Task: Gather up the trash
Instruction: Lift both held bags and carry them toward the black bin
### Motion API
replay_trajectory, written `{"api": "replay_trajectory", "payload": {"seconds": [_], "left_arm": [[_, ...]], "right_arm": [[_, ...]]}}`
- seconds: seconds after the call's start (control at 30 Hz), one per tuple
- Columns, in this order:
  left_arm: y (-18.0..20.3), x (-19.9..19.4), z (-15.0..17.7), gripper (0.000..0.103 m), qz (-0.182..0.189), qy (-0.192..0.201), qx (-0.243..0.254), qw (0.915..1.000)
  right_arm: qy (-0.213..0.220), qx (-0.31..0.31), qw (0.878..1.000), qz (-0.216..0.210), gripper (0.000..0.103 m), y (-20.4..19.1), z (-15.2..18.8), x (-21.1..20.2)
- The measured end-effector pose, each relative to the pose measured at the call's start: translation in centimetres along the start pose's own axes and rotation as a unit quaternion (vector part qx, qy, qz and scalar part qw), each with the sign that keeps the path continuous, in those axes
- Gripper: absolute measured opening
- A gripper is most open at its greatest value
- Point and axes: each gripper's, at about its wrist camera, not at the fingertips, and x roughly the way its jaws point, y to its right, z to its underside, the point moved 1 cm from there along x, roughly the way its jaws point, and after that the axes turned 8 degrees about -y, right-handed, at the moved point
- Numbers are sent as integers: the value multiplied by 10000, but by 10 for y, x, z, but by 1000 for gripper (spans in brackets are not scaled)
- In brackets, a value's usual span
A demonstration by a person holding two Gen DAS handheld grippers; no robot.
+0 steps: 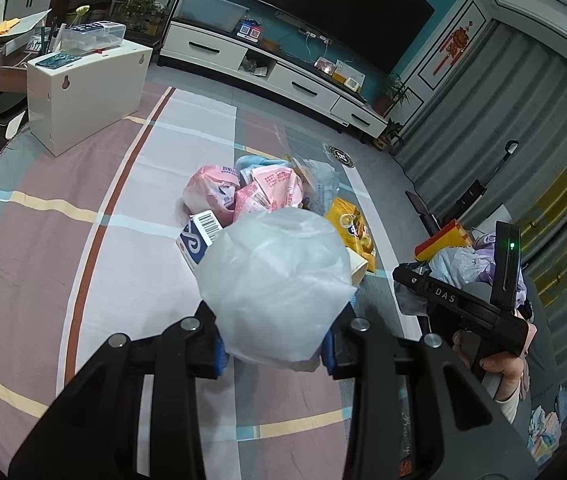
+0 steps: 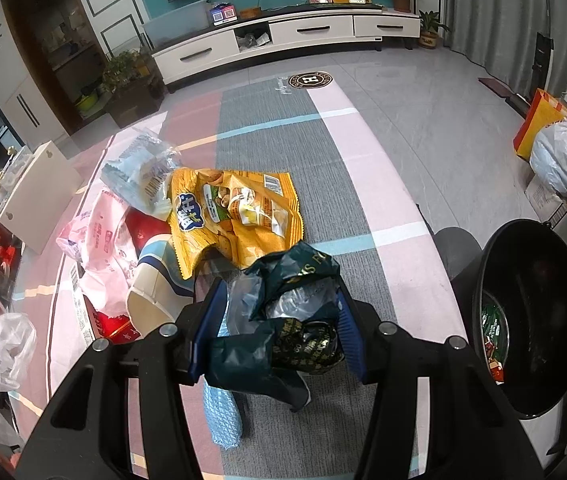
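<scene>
The left tongs [image 1: 275, 344] are clamped on a crumpled white plastic bag [image 1: 275, 280] at lower centre of the left view, and the right tongs [image 2: 271, 336] are clamped on a wad of dark green wrappers [image 2: 287, 320] at lower centre of the right view. Both loads look light, soft and slippery, likely to sag, so grip the bunched middle. The black bin [image 2: 531, 320] stands at right; the yellow snack bag [image 2: 235, 212] lies on the striped cloth beyond
</scene>
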Motion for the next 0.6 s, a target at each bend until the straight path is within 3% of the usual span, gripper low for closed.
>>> {"api": "replay_trajectory", "payload": {"seconds": [0.6], "left_arm": [[8,7,3,35,53,-105,59,9999]], "right_arm": [[78,28,9999,-57,53,4,-2,-8]]}}
